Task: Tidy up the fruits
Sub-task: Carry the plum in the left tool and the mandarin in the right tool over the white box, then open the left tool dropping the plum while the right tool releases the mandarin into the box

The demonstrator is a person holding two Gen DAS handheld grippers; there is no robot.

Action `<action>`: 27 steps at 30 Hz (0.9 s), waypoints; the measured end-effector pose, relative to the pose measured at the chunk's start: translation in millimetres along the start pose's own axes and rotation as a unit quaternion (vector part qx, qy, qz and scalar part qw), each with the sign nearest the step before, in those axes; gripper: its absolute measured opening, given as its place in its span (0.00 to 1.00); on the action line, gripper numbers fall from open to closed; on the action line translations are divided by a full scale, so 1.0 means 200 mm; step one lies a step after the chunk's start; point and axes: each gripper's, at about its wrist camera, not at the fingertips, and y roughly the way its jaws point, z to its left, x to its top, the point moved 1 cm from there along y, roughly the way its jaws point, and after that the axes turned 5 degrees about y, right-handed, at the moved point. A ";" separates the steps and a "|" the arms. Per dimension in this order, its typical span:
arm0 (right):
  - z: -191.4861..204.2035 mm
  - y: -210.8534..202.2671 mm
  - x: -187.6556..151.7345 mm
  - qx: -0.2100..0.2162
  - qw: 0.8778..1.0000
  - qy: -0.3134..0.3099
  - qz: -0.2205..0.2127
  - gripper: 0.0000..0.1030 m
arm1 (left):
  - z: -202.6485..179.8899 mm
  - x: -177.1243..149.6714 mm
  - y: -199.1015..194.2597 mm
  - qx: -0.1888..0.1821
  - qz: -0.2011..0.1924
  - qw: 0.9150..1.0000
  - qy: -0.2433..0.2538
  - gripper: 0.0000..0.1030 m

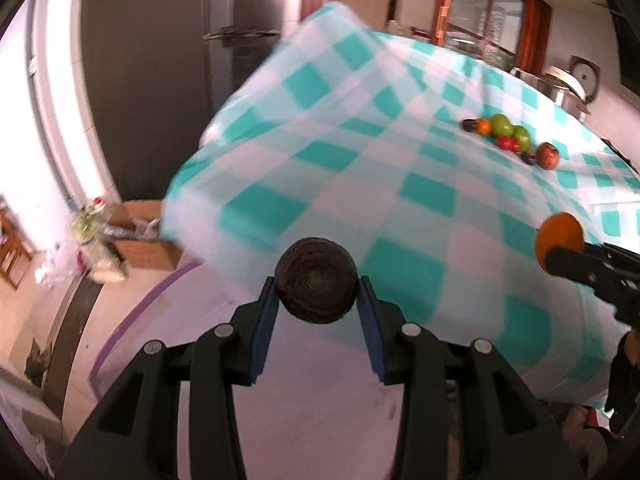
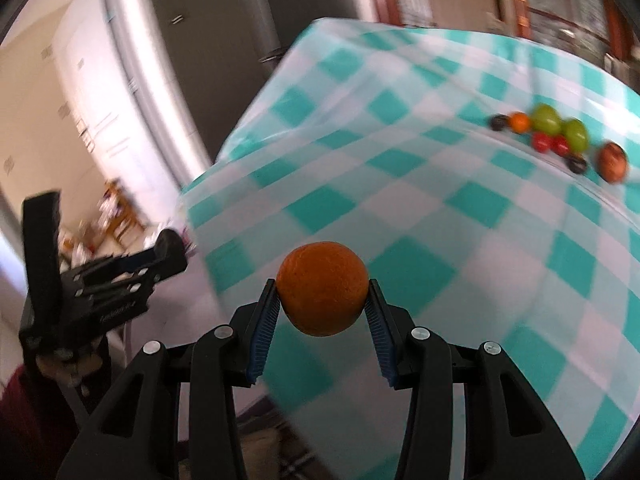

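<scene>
Btwn right tool [image 2: 322,300] ribbed pads: round dimpled orange [image 2: 322,289]

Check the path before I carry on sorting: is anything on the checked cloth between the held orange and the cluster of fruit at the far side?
Nothing visible: only bare teal-and-white checked tablecloth lies between the round orange and the fruit cluster.

Two fruits lifted, the rest grouped on the checked cloth

A round, dark brown, wrinkled fruit [image 1: 318,280] is pinched between blue pads off the near edge of the teal-and-white checked tablecloth [image 1: 400,184]; a round orange with dimpled skin [image 2: 322,289] is pinched likewise above the cloth. Far across the cloth lies a tight cluster: two dark small fruits, a small orange [image 2: 520,122], two green apples [image 2: 560,126], two red fruits [image 2: 550,143], and a reddish-brown apple [image 2: 612,161] just beside them.
</scene>
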 end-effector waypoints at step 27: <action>0.81 0.89 -0.71 0.027 0.906 -0.301 0.295 0.43 | 0.63 -0.61 0.51 0.090 0.248 0.953 -0.148 0.40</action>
